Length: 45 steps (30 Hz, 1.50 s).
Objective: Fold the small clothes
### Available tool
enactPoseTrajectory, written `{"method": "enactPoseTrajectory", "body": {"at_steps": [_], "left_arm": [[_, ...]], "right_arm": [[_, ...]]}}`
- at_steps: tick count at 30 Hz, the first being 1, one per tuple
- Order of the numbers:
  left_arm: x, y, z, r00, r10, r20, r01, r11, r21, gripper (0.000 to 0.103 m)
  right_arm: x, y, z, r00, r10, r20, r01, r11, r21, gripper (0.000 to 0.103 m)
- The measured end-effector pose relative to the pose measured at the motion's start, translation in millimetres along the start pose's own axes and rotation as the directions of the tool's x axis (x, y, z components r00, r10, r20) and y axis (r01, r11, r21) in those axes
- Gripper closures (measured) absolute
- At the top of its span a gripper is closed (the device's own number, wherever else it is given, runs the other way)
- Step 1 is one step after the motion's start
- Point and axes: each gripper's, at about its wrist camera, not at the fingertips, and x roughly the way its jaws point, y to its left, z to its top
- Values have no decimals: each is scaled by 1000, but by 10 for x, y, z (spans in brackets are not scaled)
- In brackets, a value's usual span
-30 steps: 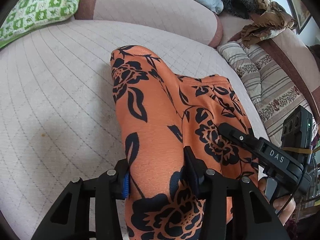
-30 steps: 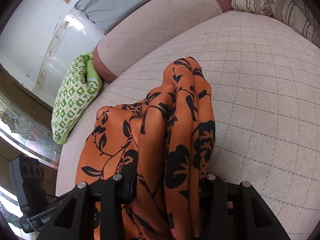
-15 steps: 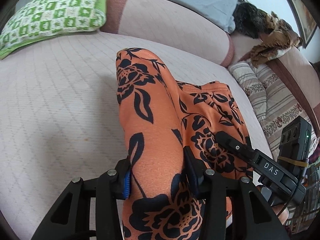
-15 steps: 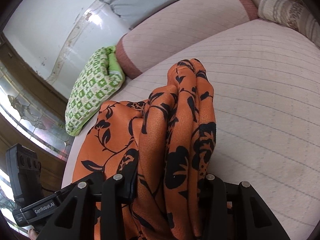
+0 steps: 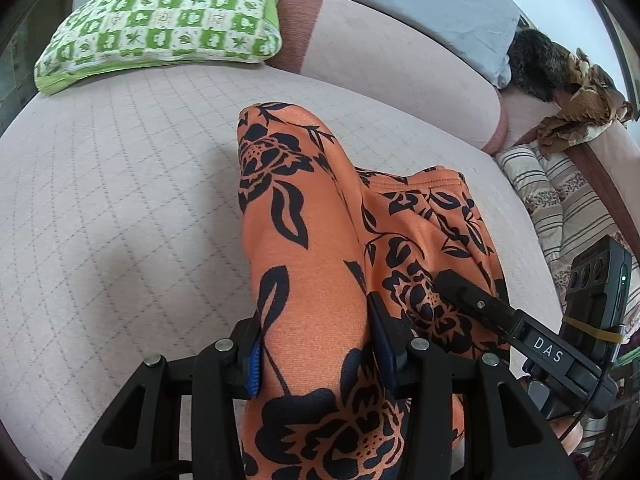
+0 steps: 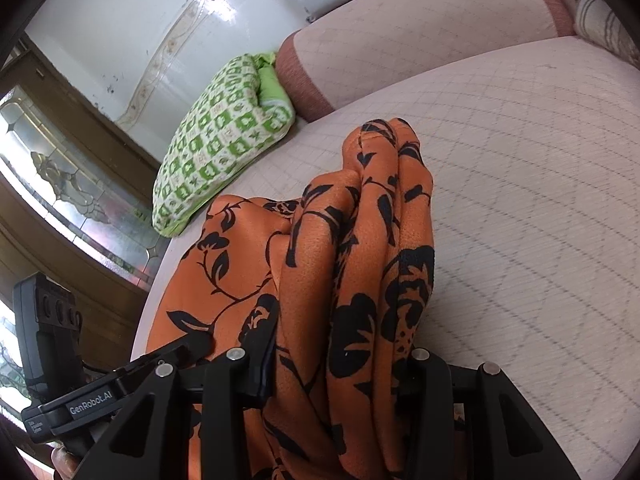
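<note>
An orange garment with black flowers is held up over the pale quilted couch seat. My left gripper is shut on one bunched edge of it, with cloth draped over the jaws. My right gripper is shut on another gathered edge of the same garment. In the left wrist view the right gripper's black finger lies against the cloth at the right. In the right wrist view the left gripper's body shows at the lower left. The garment's far end hangs toward the seat.
A green and white checked pillow lies at the seat's back left. A grey cushion rests on the backrest. Striped cushions and a brown crumpled cloth are at the right. A wooden glazed cabinet stands beyond the couch.
Both grippers have risen and tilted up with the garment, so more of the backrest, pillow and wall shows. Both grips on the cloth are unchanged.
</note>
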Motion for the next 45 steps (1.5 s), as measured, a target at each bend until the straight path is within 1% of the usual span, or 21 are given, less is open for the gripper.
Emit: {"method": "enactPoseTrajectory", "body": {"at_steps": [6, 10, 17, 20, 22, 27, 29, 31, 33, 34, 36, 37, 38, 40, 41, 43, 45], "left_arm": [[48, 161, -54, 1000, 11, -23, -12, 1000, -21, 57], [76, 211, -91, 1000, 11, -27, -12, 1000, -21, 57], [148, 309, -130, 999, 6, -51, -8, 999, -40, 55], [158, 359, -148, 998, 8, -59, -11, 999, -52, 50], [151, 381, -151, 998, 4, -62, -7, 998, -59, 49], [79, 418, -109, 998, -9, -69, 4, 997, -75, 49], [1, 445, -44, 998, -10, -55, 4, 996, -92, 48], [-109, 484, 40, 1000, 6, -13, -7, 995, -102, 46], [-199, 528, 120, 1000, 14, 23, -11, 993, -117, 41], [-230, 557, 162, 999, 12, 37, -7, 991, -131, 41], [-241, 621, 247, 999, 4, 52, 4, 987, -161, 40], [-218, 652, 280, 999, 2, 54, 8, 985, -172, 40], [-188, 672, 315, 999, -6, 52, 15, 983, -183, 40], [-110, 665, 385, 999, -25, 44, 33, 979, -200, 40], [-47, 651, 428, 999, -38, 39, 45, 978, -204, 40], [115, 603, 498, 999, -45, 9, 46, 979, -200, 40], [277, 603, 527, 999, -24, -26, 18, 979, -205, 40]], "right_arm": [[153, 83, -70, 999, -5, -44, 5, 1000, -12, 60], [175, 88, -78, 999, -6, -46, 5, 1000, -10, 60], [251, 13, -58, 997, -32, -73, 33, 999, 15, 60], [282, -37, -35, 995, -42, -92, 45, 998, 39, 54], [281, -56, -32, 994, -50, -100, 56, 997, 51, 49], [254, -136, 8, 992, -37, -120, 49, 995, 91, 48], [216, -133, 39, 992, -57, -112, 67, 994, 87, 47], [143, -84, 74, 992, -96, -79, 101, 993, 56, 46], [41, -25, 107, 991, -135, -28, 135, 991, 20, 46], [-17, 14, 126, 987, -160, 4, 160, 987, -2, 46], [-70, 78, 155, 985, -172, 32, 173, 984, -31, 46], [-89, 124, 167, 986, -160, 42, 162, 985, -51, 45], [-97, 196, 168, 988, -147, 51, 151, 985, -87, 47], [-70, 393, 167, 987, -143, 69, 154, 970, -190, 56], [-46, 466, 173, 987, -141, 72, 154, 962, -225, 59], [-3, 559, 211, 985, -146, 92, 165, 953, -254, 60], [39, 543, 277, 981, -167, 103, 187, 954, -233, 60]]}}
